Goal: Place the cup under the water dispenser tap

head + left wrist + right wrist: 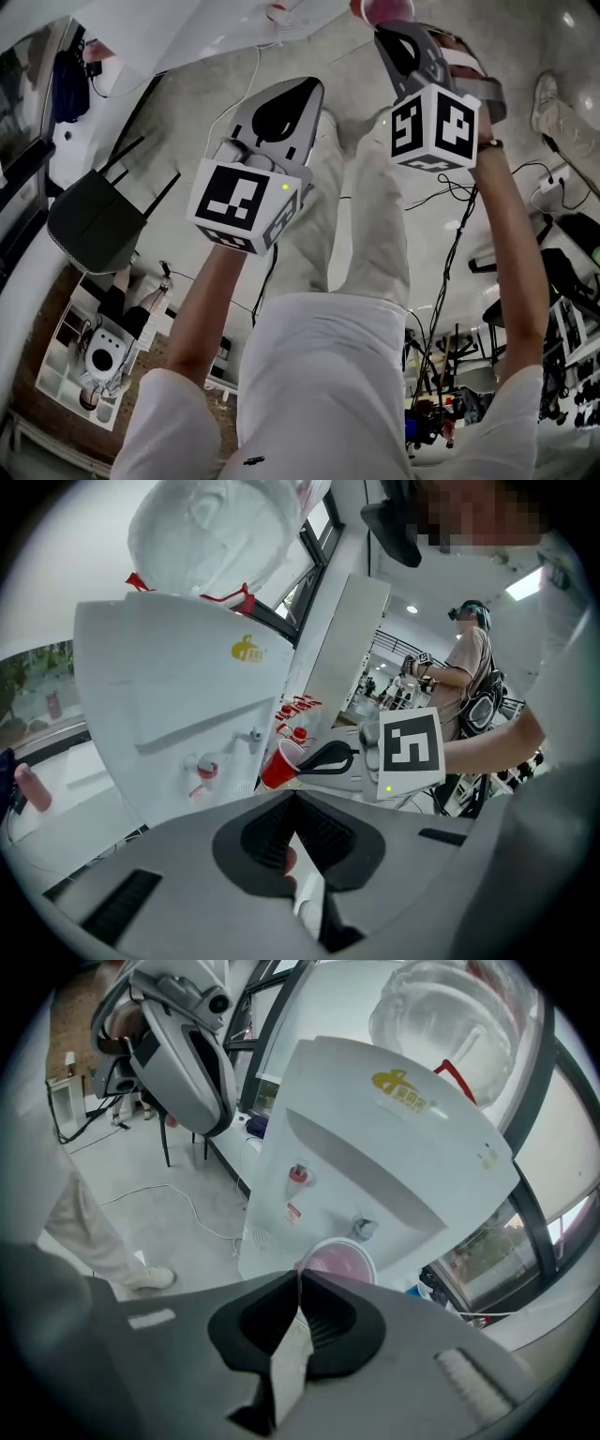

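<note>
You hold the cup [339,1262], rim pinched in your right gripper [300,1274], just short of the water dispenser's [394,1157] tap [364,1228]; your left gripper [295,794] is pressed together, empty. Next, by the look of it: set the cup squarely underneath.

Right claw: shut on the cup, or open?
Shut on it: the right claw pinches the rim of the round red plastic cup, as both gripper views show.
</note>
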A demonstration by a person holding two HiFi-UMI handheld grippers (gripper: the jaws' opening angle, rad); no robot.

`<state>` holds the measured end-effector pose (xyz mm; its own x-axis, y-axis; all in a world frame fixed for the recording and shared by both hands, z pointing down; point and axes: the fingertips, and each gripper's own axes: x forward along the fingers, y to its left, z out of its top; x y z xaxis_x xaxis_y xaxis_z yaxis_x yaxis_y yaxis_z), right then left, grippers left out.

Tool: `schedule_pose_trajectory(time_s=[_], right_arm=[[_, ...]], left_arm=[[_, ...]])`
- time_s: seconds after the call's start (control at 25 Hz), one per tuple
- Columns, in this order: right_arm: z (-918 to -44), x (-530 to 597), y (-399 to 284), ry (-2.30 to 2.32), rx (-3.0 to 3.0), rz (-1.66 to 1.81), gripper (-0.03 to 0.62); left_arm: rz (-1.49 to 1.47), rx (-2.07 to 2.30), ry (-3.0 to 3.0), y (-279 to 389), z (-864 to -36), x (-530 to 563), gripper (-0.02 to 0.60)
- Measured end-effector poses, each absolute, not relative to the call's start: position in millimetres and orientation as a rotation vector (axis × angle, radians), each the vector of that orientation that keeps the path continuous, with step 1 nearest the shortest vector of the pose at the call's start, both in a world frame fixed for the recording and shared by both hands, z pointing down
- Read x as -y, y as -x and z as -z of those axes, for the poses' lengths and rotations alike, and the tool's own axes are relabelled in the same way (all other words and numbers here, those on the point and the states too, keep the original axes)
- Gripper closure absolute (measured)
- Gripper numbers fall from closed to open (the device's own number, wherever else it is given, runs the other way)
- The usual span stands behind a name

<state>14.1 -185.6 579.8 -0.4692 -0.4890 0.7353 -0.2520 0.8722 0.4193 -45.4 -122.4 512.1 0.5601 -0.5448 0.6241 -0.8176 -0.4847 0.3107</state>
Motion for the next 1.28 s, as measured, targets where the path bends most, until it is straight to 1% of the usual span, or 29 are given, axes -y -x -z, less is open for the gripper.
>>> schedule_pose_trajectory(time_s=[0.44,0.8,1.28], right_arm=[[-634.9,205.1,-8.6,-0.33,1.97,0.468,0.572],[-678.5,217.2,2.6,-0.238,1.917,0.51,0.572],[-698.2,232.6,20.3,-0.207,1.891,0.537,0.572]], left_arm=[[-0.592,1.077,-2.199,40.4,-534.5,138.4,0.583],[-0.595,1.091,-2.185,40.8,-548.3,146.2,0.583],[-0.614,1.083,-2.191,45.2,-552.0,145.1,0.583]])
